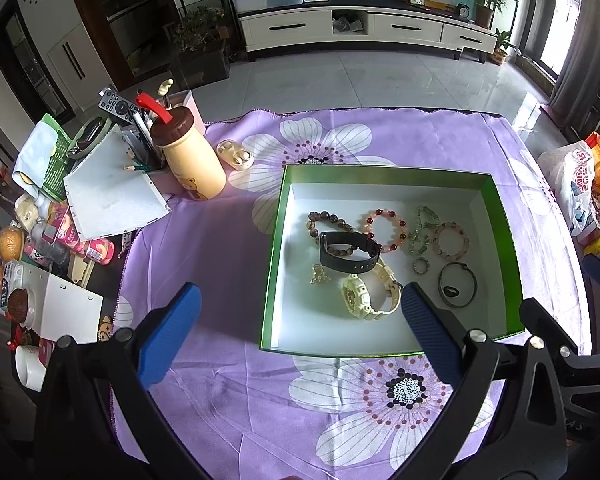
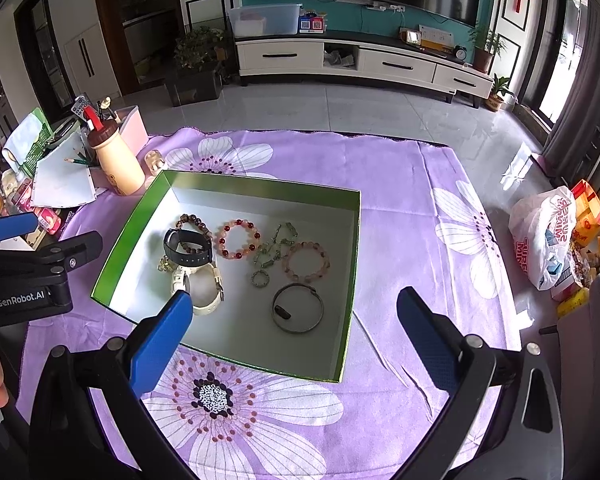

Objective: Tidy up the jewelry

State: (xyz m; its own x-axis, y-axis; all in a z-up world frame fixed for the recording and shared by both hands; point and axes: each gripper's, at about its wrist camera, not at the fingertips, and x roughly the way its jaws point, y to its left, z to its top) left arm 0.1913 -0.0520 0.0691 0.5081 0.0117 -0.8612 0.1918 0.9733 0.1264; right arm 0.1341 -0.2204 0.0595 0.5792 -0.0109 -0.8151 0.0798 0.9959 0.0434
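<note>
Both your grippers, left gripper (image 1: 298, 308) and right gripper (image 2: 294, 308), jaws released and empty, near the green box (image 1: 274, 240), bracelets and watches lying inside.

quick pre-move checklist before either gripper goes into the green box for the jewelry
1. Left gripper open and empty: ok, jaws wide apart, nothing between them.
2. Right gripper open and empty: ok, jaws wide apart.
3. Green box uncovered and reachable from above: ok, no lid on it.
4. Pieces lying apart for a clean pick: not ok. The black watch lies across the brown bead bracelet and against the cream watch.
5. An easy first pick: ok, the metal bangle lies alone near the front of the box.
6. Somewhere to sort the pieces into: cannot tell, no divider or second tray is visible.
</note>
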